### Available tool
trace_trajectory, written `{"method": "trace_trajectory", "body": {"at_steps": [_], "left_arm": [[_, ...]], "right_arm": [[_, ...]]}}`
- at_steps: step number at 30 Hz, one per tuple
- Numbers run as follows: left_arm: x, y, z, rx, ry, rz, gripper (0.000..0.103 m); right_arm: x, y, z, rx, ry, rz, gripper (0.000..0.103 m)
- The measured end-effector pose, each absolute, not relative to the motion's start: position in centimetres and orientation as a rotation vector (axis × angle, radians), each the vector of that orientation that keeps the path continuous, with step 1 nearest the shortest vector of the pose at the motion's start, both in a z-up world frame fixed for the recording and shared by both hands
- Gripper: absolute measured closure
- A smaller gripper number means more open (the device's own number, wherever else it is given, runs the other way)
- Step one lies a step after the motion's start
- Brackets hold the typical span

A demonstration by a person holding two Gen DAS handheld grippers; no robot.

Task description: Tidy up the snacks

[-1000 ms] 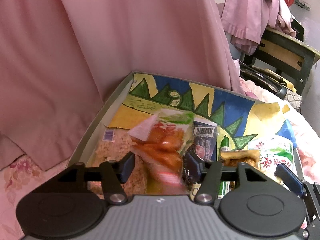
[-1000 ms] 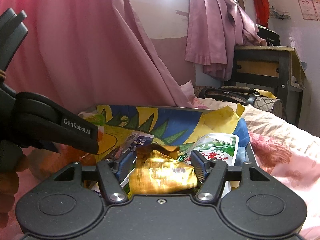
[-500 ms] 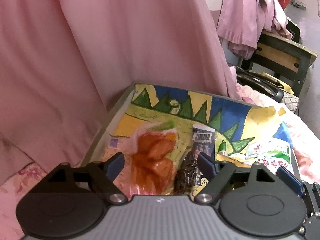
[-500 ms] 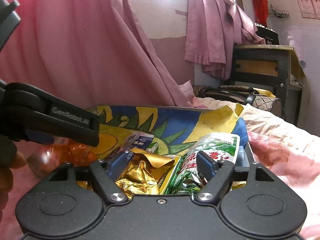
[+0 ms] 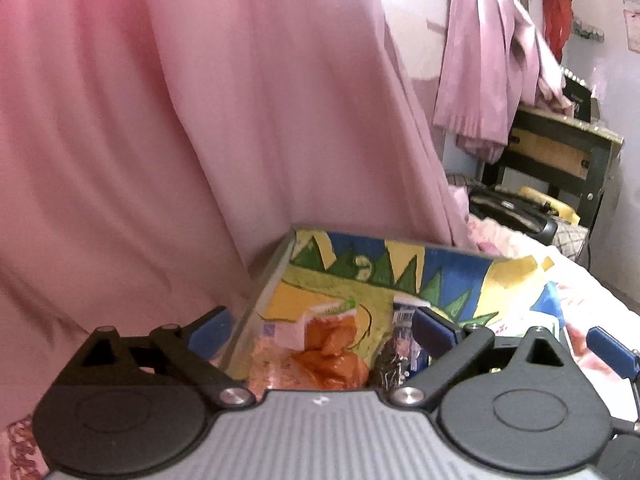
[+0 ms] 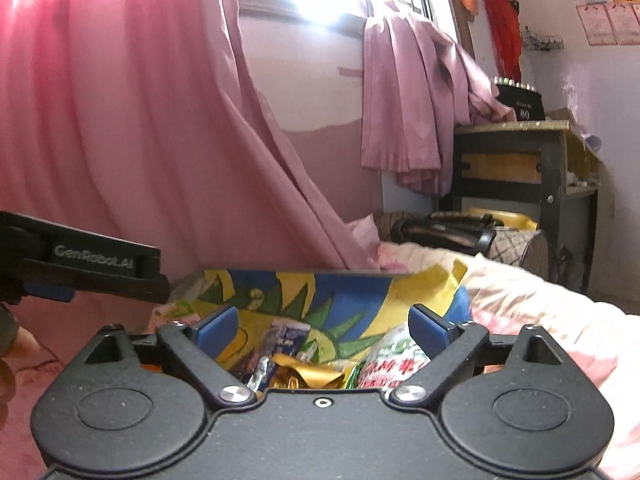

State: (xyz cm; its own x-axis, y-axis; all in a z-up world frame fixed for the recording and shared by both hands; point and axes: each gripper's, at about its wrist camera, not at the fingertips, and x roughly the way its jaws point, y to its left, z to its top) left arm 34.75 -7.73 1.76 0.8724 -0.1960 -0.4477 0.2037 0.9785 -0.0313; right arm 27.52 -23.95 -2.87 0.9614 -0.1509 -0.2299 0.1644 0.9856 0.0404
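Left wrist view: the left gripper (image 5: 322, 326) has its jaws spread wide and opening, blue pads well apart, nothing pressed between them. Below and beyond them lies the painted box (image 5: 456, 266), its inner walls coloured blue, yellow and green. Inside it, an orange snack packet (image 5: 330, 354) rests on the box floor between the two fingers but touches neither pad. Just to its right sits a dark packet (image 5: 390, 364), with a blue-and-white barcode packet (image 5: 404, 316) behind it. A pale crumbly packet (image 5: 272, 368) lies at the left, against the grey box wall. A pink curtain (image 5: 200, 120) hangs close behind the box. Far right: a dark desk (image 5: 560, 152) with a mauve cloth (image 5: 484, 80) draped above it. The view is somewhat blurred.

Right wrist view: the right gripper (image 6: 324, 330) likewise has its jaws wide and opening, holding nothing. Under the gap, in the same box (image 6: 360, 288), lie a crumpled gold foil packet (image 6: 308, 376), a green-and-white packet with red characters (image 6: 394, 360) to its right and a blue-and-white packet (image 6: 286, 338) to its left. All are loose in the box, clear of the pads. The left gripper's (image 6: 92, 270) black finger shows at the left edge, above the box's left corner. The box rests on pink floral bedding (image 6: 540, 320).
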Motion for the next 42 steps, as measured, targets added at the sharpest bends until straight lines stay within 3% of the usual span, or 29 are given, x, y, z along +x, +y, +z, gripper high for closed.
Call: {"method": "trace_trajectory", "body": {"at_steps": [19,42], "left_arm": [[28.0,-4.8,6.2,-0.025,0.336,-0.166,0.001],[17.7,-0.6,6.1,-0.068,0.305,-0.077,0.000]], "right_arm": [[21.3,-23.8,2.9,0.036,0.162,-0.142,0.004],[12.3,-23.0,5.9,0.025,0.171,-0.066,0.001]]}}
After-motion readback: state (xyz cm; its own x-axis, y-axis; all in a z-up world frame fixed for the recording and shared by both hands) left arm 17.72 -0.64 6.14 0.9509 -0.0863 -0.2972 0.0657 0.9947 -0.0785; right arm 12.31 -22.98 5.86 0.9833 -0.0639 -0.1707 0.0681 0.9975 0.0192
